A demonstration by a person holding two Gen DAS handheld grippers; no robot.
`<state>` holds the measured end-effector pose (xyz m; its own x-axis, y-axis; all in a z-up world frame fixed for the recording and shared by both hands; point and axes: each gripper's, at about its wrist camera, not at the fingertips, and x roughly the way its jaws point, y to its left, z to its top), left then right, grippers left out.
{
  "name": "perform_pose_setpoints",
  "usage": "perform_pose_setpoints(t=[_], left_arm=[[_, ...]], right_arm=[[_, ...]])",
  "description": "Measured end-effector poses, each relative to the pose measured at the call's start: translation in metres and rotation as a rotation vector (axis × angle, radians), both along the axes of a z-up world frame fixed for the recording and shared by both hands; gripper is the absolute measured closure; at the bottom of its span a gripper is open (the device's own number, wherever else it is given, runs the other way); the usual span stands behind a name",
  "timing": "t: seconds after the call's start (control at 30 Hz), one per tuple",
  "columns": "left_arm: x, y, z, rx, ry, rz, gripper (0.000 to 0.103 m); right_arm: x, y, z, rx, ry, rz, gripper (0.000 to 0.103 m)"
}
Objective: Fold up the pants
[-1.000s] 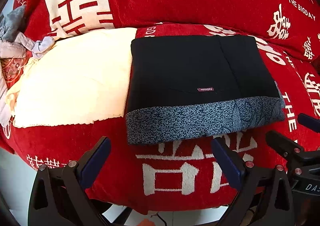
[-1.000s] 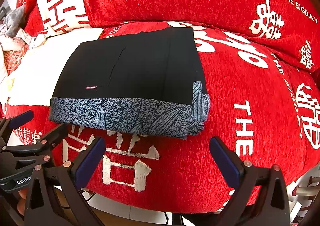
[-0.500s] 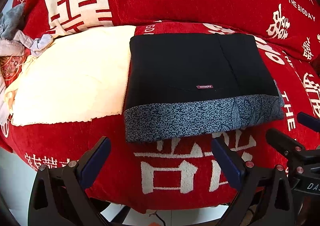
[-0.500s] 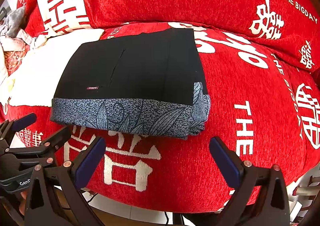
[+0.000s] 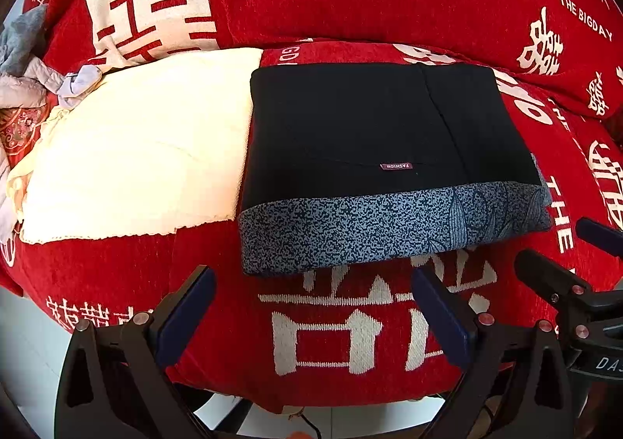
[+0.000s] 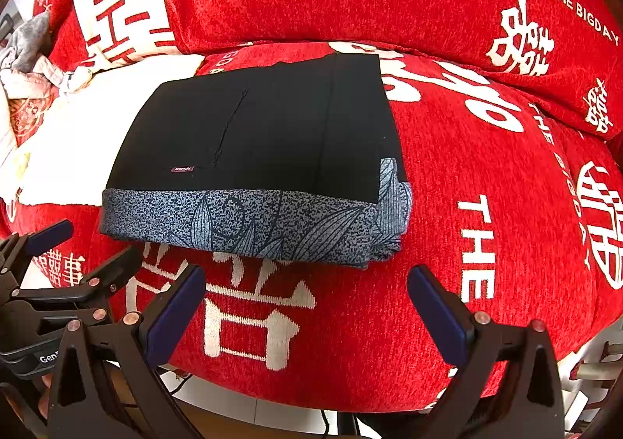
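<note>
Black pants with blue-grey patterned waistband (image 5: 373, 151) lie folded into a neat rectangle on the red chenille sofa cushion with white lettering (image 5: 350, 330), just beside a cream cloth (image 5: 136, 151). Left hand-held gripper (image 5: 311, 306) and right hand-held gripper (image 6: 307, 302) both spread wide, empty, short of the near edge. Folding looks done; next probably only pull back or a final tidy

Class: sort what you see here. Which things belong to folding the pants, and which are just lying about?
Job: folded black pants; left gripper, open; right gripper, open.

Lying about: cream cloth; crumpled grey and white clothes; red sofa cover underneath.
</note>
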<state>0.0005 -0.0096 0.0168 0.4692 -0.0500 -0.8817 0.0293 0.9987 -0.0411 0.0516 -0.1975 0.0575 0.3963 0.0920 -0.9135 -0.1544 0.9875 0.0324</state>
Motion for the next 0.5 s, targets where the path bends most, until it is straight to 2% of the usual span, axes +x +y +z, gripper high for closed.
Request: perform_pose_setpoints(t=[0.5], left_arm=[[0.0005, -0.0012, -0.0015, -0.012, 0.006, -0.011, 0.002]], right_arm=[[-0.0001, -0.0001, -0.0001, 0.001, 0.000, 0.000, 0.000]])
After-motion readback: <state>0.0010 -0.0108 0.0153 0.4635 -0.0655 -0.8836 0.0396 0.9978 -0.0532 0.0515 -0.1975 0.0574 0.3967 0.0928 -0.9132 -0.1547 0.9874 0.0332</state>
